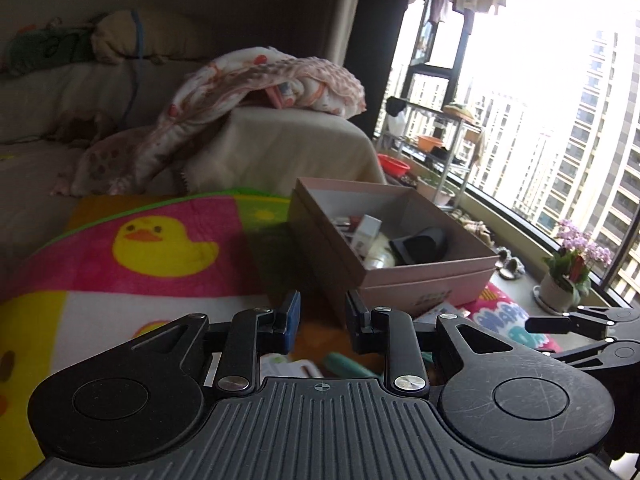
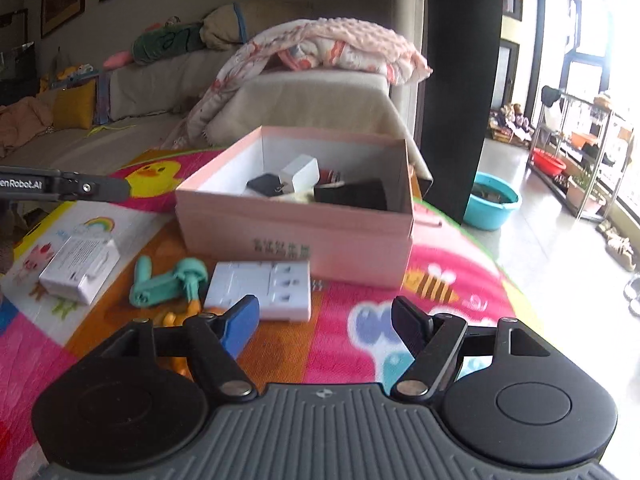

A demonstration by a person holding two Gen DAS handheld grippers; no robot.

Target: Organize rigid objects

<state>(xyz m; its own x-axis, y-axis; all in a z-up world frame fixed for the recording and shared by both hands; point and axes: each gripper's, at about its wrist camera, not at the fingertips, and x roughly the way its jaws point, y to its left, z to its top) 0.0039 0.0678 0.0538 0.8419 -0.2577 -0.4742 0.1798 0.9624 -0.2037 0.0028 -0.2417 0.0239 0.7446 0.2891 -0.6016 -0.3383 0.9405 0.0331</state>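
We are working over the bright play mat (image 2: 360, 280), filling the pink box (image 2: 296, 220) at its far side, and the white power strip (image 2: 260, 290) is lying just near of the box wall. Our right gripper (image 2: 324, 320) is gaping wide and empty, so we should be straddling the strip squarely before squeezing. Our left gripper (image 1: 322, 312) is standing narrowly parted, gripping nothing.

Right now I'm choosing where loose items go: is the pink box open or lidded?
Open. The pink box has no lid; its white inner walls and several items inside show from both wrist views.
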